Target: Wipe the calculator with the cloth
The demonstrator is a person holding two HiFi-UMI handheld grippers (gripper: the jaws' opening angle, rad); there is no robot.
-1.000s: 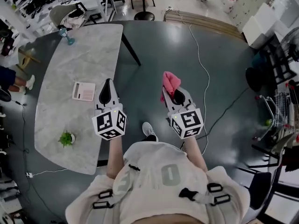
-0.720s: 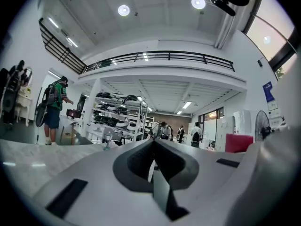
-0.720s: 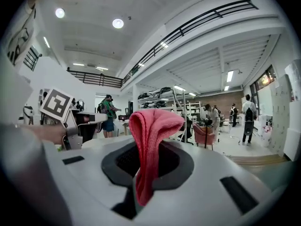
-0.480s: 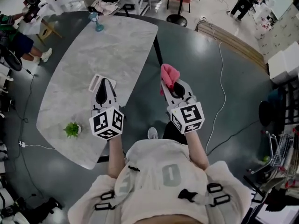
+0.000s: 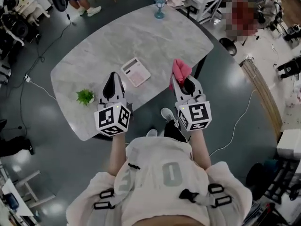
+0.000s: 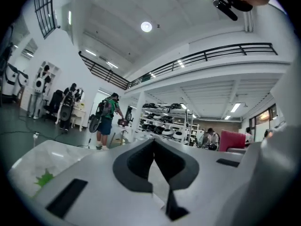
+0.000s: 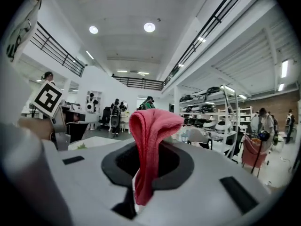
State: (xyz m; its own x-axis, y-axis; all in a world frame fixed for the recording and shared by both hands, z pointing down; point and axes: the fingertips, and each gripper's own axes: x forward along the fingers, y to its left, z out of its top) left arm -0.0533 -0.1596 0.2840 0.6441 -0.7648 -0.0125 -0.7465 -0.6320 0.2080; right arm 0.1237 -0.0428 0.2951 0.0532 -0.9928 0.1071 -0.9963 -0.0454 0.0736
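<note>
A white and pink calculator [image 5: 136, 72] lies on the grey marble table [image 5: 117, 41], near its front edge. My left gripper [image 5: 113, 77] hovers over the table just left of the calculator, jaws shut and empty; in the left gripper view [image 6: 153, 147] the tips meet. My right gripper [image 5: 181, 79] is at the table's front right edge, right of the calculator, shut on a pink cloth [image 5: 180, 71]. The cloth [image 7: 148, 145] stands up from the closed jaws [image 7: 143, 173] in the right gripper view. Both grippers point level.
A small green plant [image 5: 85, 97] sits on the table left of my left gripper. A blue glass [image 5: 160, 6] stands at the table's far edge. Cables run over the dark floor [image 5: 240, 121]. People and shelves stand farther off.
The person has turned toward the table. Both grippers swung with the body; the calculator now lies between them, ahead. The cloth stays held.
</note>
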